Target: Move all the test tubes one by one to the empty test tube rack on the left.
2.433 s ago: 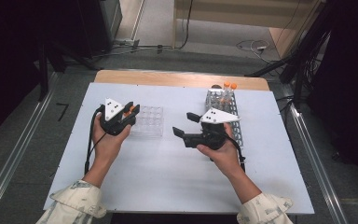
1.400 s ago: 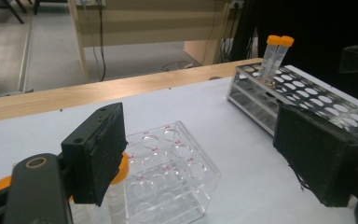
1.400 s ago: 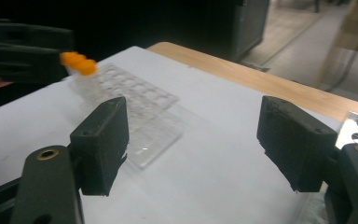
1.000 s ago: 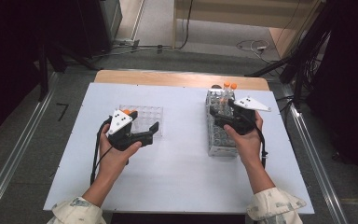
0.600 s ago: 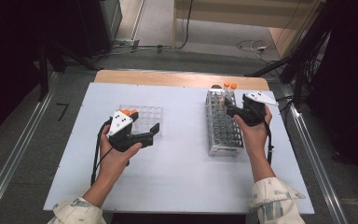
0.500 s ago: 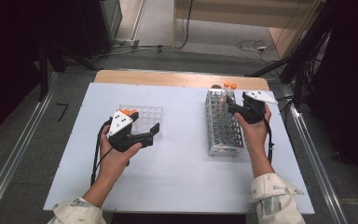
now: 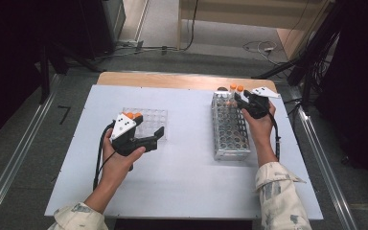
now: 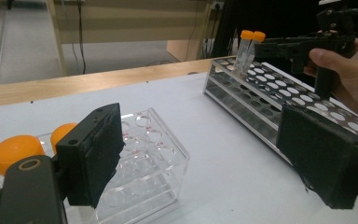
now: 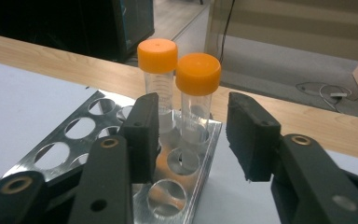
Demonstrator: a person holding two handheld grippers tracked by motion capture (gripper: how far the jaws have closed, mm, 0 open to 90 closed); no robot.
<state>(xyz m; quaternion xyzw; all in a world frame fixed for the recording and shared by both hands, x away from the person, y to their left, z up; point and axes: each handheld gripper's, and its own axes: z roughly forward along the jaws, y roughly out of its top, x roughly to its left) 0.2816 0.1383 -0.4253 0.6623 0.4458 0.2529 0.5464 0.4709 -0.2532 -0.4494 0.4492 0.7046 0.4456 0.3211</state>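
So the right gripper (image 9: pixel 193 135) has just been narrowing its jaws from nearly full spread, and there's an orange-capped tube (image 9: pixel 196 100) sitting between them now. The pads aren't on it yet though; there's clear air on both sides in the right gripper view, so it's half-closed around the tube, not pinching it.

Compared with a second ago, that hand has slid from mid-rack up to the far end and dropped a bit. My read: this is the pick. It's lined up, and the squeeze just needs finishing.

Working outward: a second capped tube (image 9: pixel 157 79) stands right beside the first, at about 10 o'clock from it, close to the left pad, so clipping it is the risk. Both stand in the metal rack (image 7: pixel 230 129), at its 12 o'clock end in the high view.

Over at 9 o'clock, the left gripper (image 7: pixel 148 140) hasn't budged: jaws spread wide, holding nothing, hovering by the clear plastic rack (image 7: pixel 148 120), which has orange caps (image 8: pixel 16 151) at its near end.
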